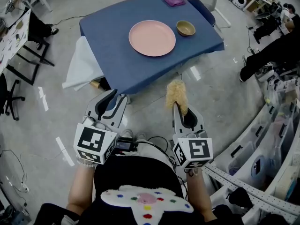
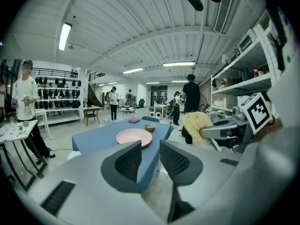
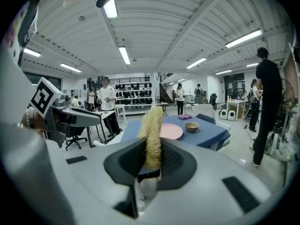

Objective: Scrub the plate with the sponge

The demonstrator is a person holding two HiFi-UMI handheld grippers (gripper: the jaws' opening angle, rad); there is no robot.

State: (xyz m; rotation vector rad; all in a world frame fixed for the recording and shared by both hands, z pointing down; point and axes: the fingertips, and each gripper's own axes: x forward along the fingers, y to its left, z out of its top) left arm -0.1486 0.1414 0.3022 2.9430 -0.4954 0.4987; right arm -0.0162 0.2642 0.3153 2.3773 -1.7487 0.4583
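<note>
A pink plate (image 1: 152, 38) lies on the blue-covered table (image 1: 112, 55) ahead of me, well beyond both grippers. My right gripper (image 1: 183, 112) is shut on a shaggy yellow sponge (image 1: 177, 96), which sticks up past the jaws. The right gripper view shows the sponge (image 3: 152, 130) pinched between the pads of that gripper (image 3: 152, 158), with the plate (image 3: 171, 131) far behind it. My left gripper (image 1: 117, 97) is held level with the right one, short of the table. Its jaws (image 2: 150, 156) stand open with nothing between them, and the plate (image 2: 134, 137) shows beyond them.
A tan bowl (image 1: 186, 28) sits right of the plate and a purple cloth (image 1: 174, 1) at the table's far edge. A white cloth (image 1: 82, 64) hangs off the left side. Shelving with bins (image 1: 276, 149) runs along my right. A desk (image 1: 11, 32) stands far left.
</note>
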